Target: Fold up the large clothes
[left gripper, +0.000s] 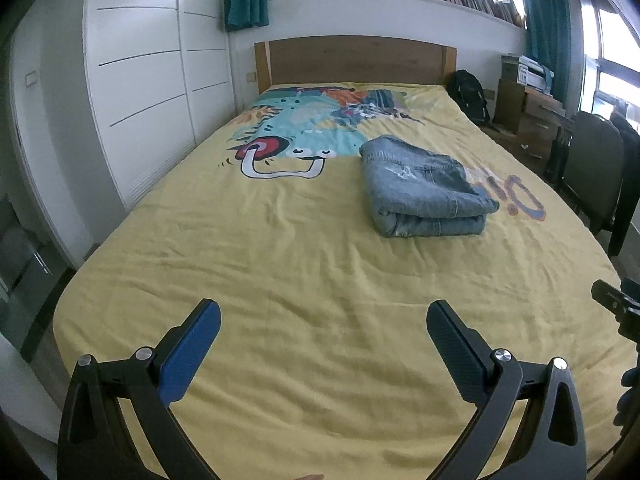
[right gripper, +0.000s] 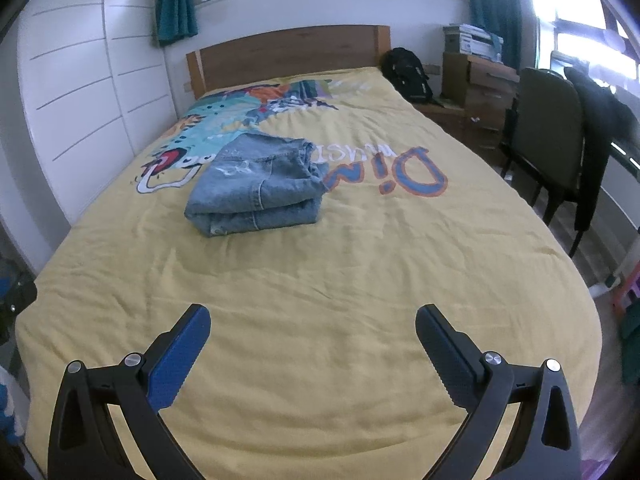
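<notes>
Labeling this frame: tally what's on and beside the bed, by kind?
Folded jeans: 1
Yellow duvet cover: 1
Black backpack: 1
Chair: 1
Open gripper: 2, left gripper, right gripper
Total: 6

The right tool (right gripper: 313, 326) hangs above the near end of the bed (right gripper: 320, 264), its two fingers spread wide with nothing between them; one blue pad (right gripper: 178, 360) faces inward on the left. Well beyond it, folded jeans (right gripper: 256, 186) lie in a compact stack on the yellow cover, partly over the cartoon print. A wooden headboard (right gripper: 288, 54) stands behind, a black backpack (right gripper: 408, 74) beside the bed's far corner, and a chair (right gripper: 548, 120) to the right with dark clothing draped over it
</notes>
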`<state>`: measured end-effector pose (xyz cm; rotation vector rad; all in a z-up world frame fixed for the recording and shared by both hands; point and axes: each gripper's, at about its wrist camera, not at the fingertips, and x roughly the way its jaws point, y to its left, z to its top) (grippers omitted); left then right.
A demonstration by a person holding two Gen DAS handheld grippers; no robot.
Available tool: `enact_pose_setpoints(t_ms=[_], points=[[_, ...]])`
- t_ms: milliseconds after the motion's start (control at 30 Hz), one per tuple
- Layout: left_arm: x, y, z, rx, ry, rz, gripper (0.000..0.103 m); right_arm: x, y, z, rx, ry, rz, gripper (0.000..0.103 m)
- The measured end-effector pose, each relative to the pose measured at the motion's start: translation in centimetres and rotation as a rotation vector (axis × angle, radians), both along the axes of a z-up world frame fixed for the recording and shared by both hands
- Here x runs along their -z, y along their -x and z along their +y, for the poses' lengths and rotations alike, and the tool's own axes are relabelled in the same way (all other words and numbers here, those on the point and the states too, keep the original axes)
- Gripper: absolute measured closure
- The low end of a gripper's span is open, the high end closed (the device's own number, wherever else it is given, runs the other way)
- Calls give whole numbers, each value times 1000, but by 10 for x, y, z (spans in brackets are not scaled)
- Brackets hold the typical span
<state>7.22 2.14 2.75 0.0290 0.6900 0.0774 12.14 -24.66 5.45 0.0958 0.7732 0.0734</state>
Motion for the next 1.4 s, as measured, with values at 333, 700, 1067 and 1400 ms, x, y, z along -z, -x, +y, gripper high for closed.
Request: enact_pose_setpoints(t_ms=[333, 700, 1067, 1400], points=[[11, -3, 0, 5, -13, 20, 1, 1, -3, 7, -5, 26, 10, 1], [17, -3, -5, 13, -24, 36, 1, -7, 1, 0, 10, 60, -12, 1], [17, -4, -6, 19, -31, 39, 1, -6, -1, -7, 34, 58, 0, 1], [18, -5, -8, 27, -32, 40, 1, -7, 0, -3, 28, 81, -6, 1]])
